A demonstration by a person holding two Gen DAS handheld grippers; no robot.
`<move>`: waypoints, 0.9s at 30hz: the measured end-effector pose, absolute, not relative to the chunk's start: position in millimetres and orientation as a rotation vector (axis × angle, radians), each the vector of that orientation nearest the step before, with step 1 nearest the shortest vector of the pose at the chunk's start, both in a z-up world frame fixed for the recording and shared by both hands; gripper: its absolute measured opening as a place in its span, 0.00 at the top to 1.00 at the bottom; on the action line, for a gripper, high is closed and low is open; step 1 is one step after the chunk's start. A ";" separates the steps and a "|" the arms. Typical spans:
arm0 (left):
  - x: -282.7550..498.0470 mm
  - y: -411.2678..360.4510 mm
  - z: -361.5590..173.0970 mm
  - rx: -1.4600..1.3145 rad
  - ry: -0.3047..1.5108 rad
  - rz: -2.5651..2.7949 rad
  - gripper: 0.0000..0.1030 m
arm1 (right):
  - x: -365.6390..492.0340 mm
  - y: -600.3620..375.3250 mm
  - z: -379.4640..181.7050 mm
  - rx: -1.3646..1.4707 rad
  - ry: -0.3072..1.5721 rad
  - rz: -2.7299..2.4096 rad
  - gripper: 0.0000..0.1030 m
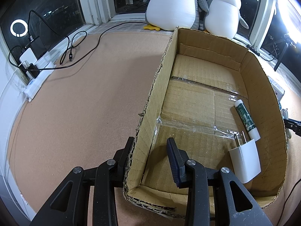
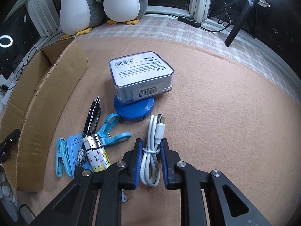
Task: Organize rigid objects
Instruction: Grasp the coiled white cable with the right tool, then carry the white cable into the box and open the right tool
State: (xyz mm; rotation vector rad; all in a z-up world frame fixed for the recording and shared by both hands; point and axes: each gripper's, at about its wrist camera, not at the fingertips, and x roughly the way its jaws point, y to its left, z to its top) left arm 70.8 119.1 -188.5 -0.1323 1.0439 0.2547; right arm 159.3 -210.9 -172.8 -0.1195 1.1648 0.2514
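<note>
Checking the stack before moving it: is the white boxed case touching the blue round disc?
Touching. The right wrist view shows the case resting on the blue disc's far edge.

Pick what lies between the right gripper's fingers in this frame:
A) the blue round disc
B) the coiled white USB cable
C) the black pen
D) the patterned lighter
B: the right gripper's blue-padded fingers straddle the coiled white USB cable on the mat, with the pen, disc and lighter lying outside them.
</note>
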 end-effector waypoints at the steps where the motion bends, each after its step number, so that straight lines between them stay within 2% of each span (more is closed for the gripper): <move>1: 70.8 119.1 -188.5 -0.132 1.044 0.255 0.64 | 158.8 -212.2 -172.7 -0.119 1.165 0.250 0.84; 15: 70.5 119.4 -188.3 -0.127 1.042 0.257 0.64 | 145.8 -223.6 -152.9 -0.080 1.126 0.238 0.84; 27: 70.5 119.3 -188.5 -0.127 1.042 0.257 0.64 | 133.5 -161.3 -105.7 -0.092 1.039 0.389 0.84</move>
